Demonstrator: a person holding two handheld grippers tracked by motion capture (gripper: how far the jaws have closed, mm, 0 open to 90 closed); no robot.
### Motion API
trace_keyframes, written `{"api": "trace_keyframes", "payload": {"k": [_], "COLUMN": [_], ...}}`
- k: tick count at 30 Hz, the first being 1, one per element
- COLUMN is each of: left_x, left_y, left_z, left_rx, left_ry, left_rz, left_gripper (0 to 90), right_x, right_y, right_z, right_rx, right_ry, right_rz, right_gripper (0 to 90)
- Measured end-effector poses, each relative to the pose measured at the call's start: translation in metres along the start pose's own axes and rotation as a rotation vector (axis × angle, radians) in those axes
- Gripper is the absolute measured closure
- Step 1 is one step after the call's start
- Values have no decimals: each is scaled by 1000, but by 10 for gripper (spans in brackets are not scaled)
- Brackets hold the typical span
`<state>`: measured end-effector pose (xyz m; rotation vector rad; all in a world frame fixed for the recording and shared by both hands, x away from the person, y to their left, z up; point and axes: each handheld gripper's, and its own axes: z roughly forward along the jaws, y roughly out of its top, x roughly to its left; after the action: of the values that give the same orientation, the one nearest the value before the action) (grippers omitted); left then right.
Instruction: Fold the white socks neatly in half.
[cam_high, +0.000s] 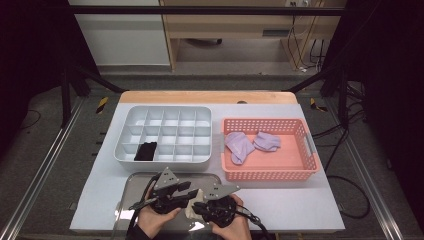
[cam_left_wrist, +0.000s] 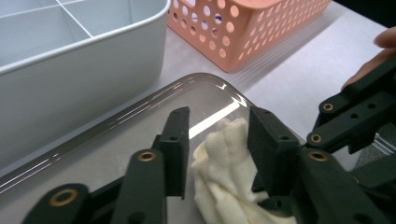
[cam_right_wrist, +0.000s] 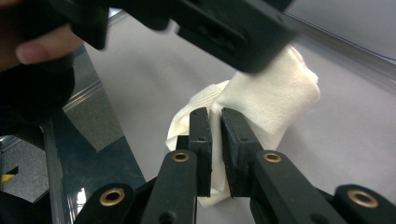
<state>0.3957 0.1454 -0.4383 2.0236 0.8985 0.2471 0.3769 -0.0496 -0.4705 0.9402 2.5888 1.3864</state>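
On the tabletop's (cam_high: 280, 200) near edge: steel tray (cam_high: 131, 186), flat work surface for sock handling. Toward far left corner: grey divided organiser (cam_high: 165, 134), one black sock (cam_high: 145, 151) in a near-row cell, likely the destination. Toward far right: pink basket (cam_high: 272, 150), two lilac socks (cam_high: 250, 144) awaiting, probably the supply. Over tray: left gripper (cam_left_wrist: 217, 135), jaws parted astride the cloth, seemingly bracing it. Right gripper (cam_right_wrist: 215, 135), jaws pinched nearly together on a fold, apparently for folding. Cream sock (cam_left_wrist: 223, 172): on tray, ribbed knit, bunched, soft, crumpled.
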Motion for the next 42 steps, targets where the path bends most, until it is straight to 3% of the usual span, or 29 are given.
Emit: {"api": "trace_keyframes", "payload": {"k": [2, 5, 8, 14, 23, 26, 28, 30, 36, 42], "left_x": [1, 2, 7, 16, 12, 13, 13, 12, 12, 12], "left_y": [-1, -4, -11, -24, -38, -38, -39, -40, -40, -40], "left_z": [7, 9, 6, -5, -9, -9, -9, -9, -8, -6], "left_rx": [39, 59, 60, 61, 58, 66, 70, 75, 85, 95], "left_ry": [7, 5, 27, 31, 10, 16, 18, 18, 9, -4], "left_rz": [2, 2, -13, -54, -87, -83, -77, -72, -68, -61], "left_gripper": [543, 519, 516, 512, 499, 481, 481, 481, 470, 459], "right_x": [0, 1, 1, -1, -3, -4, -7, -7, -6, -8], "right_y": [0, 0, -1, -2, -2, -1, 2, 4, -8, -10], "right_z": [0, 0, 0, -3, -5, -9, -18, -21, -6, -12], "right_rx": [-1, 1, 7, 26, 28, 18, -42, -76, -10, -27], "right_ry": [0, 0, -1, -34, -97, -87, -65, -83, -78, -78], "right_rz": [-1, 3, 1, -5, -20, 10, 58, 76, 73, 89], "right_gripper": [825, 804, 769, 767, 771, 759, 766, 766, 745, 760]}}
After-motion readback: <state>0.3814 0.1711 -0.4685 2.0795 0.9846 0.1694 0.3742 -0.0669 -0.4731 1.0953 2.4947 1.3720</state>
